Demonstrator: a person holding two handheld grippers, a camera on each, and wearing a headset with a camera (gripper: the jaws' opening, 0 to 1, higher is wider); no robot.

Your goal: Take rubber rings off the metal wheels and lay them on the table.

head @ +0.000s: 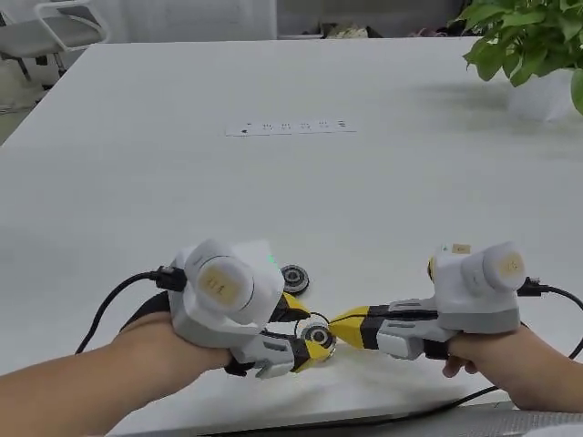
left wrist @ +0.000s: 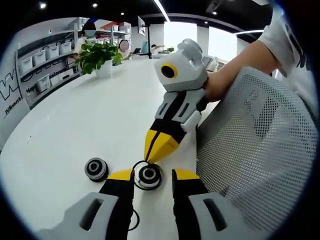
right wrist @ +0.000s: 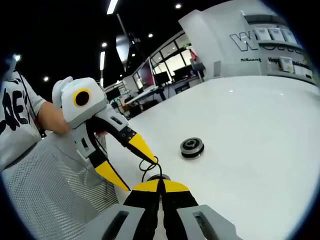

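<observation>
white table (head: 273,164) runs back to a plant (head: 524,36) in the head view. near its front edge the left gripper (head: 313,333) has its jaws part open around a wheel (head: 318,336), gripping it by its sides. the right gripper (head: 335,320) meets that wheel tip-first, jaws pressed together, and a second wheel (head: 294,278) lies free just beyond the left jaws. left gripper view: the wheel (left wrist: 149,176) sits between the two yellow tips, and a black ring (left wrist: 136,165) loops up off it to the right gripper's closed tip just ahead. the second wheel (left wrist: 96,168) lies outside the left jaw, a mesh chair (left wrist: 250,150) off to the right. right gripper view: its own jaws are pinched on the ring straight ahead, the left gripper's spread jaws come in from the left, and the second wheel (right wrist: 192,147) rests further ahead, apart.
</observation>
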